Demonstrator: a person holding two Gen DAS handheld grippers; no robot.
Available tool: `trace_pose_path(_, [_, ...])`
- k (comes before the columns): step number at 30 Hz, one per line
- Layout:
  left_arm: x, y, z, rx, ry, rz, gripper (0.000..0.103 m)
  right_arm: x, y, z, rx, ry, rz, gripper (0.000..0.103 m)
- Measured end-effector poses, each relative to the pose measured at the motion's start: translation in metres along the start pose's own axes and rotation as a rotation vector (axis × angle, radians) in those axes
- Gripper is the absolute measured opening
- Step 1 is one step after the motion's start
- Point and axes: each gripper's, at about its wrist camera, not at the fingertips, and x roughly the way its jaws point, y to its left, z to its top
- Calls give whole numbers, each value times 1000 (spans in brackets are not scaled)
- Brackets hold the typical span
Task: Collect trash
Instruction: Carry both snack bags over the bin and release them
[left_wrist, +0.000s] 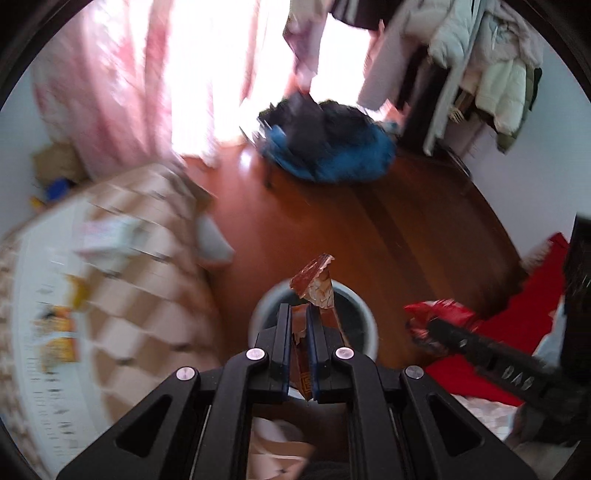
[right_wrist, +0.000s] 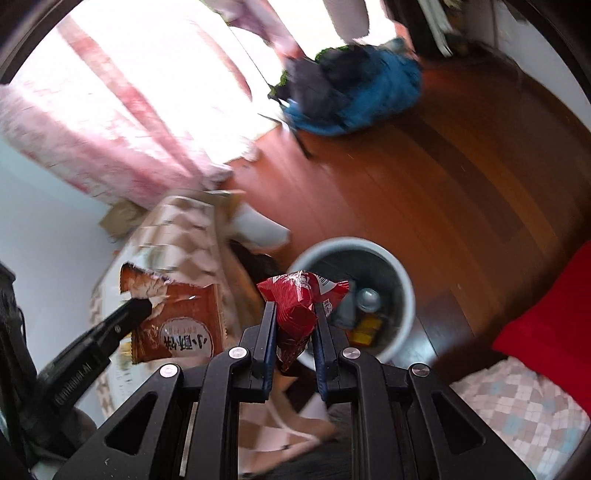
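Daylight through pink curtains (left_wrist: 122, 92), blown out to white. Glare patch on wooden floor (left_wrist: 255, 162). Motion blur heavy on bed (left_wrist: 122, 266); fisheye bending, dark vignette at edges.

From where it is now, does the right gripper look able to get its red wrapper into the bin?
Probably yes. The right gripper is shut on the red wrapper just beside the open bin, and nothing shows between them.
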Motion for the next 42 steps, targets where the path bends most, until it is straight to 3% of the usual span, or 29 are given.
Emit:
trace_pose_path(6, [100, -13, 3, -8, 191, -41, 6, 84, -73, -3, 90, 137, -41, 18])
trace_pose_path(11, [164, -18, -5, 19, 333, -20, 7, 139, -100, -10, 114, 215, -68, 18])
trace_pose_path(14, [183, -19, -9, 31, 367, 8, 13, 167, -107, -11, 115, 256, -74, 19])
trace_pose_path(16, [191, -15, -10, 37, 378, 33, 26, 182, -107, -11, 104, 281, -93, 24])
trace_pose_path(18, [194, -11, -11, 30, 378, 58, 75, 191, -106, -11, 94, 295, -108, 34])
trace_pose_path(19, [193, -7, -12, 26, 375, 63, 84, 194, -106, -11, 92, 302, -120, 46])
trace_pose_path(20, [190, -6, -12, 23, 370, 67, 86, 195, -106, -11, 94, 305, -122, 63])
trace_pose_path(22, [184, -1, -12, 22, 365, 96, 86, 195, -105, -11, 94, 307, -124, 79])
trace_pose_path(24, [180, 3, -10, 25, 354, 120, 99, 190, -103, -12, 81, 305, -141, 83])
trace_pose_path(26, [170, 5, -12, 40, 330, 161, 100, 181, -100, -15, 67, 308, -172, 103])
trace_pose_path(33, [144, 5, -29, 61, 299, 241, 100, 154, -79, -23, -76, 287, -329, 103])
trace_pose_path(42, [108, 0, -42, 58, 255, 245, 100, 105, -64, -28, -105, 225, -361, 103])
